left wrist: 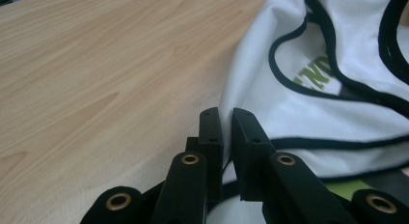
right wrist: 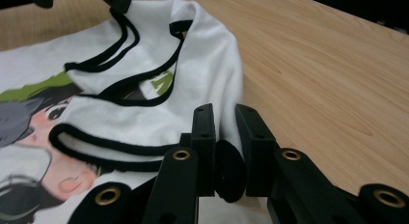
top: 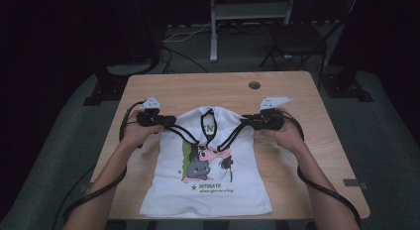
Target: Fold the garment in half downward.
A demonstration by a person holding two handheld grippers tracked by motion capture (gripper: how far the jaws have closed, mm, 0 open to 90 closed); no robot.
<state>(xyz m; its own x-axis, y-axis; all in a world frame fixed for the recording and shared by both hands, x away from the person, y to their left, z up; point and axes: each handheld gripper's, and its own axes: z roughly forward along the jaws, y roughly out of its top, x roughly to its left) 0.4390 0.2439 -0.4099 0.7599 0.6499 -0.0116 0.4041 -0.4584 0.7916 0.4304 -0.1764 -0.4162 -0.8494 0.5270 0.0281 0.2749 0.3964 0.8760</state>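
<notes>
Jaws of the left gripper (top: pixel 171 122), at the centre left of the high view, are pinched on the white shirt (top: pixel 208 180) at its folded-over shoulder; in the left gripper view (left wrist: pixel 226 125) the two black jaws stand almost together with a white fold of cloth rising between them. Right of that grip the shirt spreads across the middle of the wooden surface (top: pixel 297 91), its black-trimmed upper part doubled toward the cartoon print and its hem reaching the lower edge of the frame. At the centre right, the right gripper (top: pixel 246 122) has its jaws clamped on the other shoulder; in the right gripper view (right wrist: pixel 226 132) black trim sits squeezed between them.
</notes>
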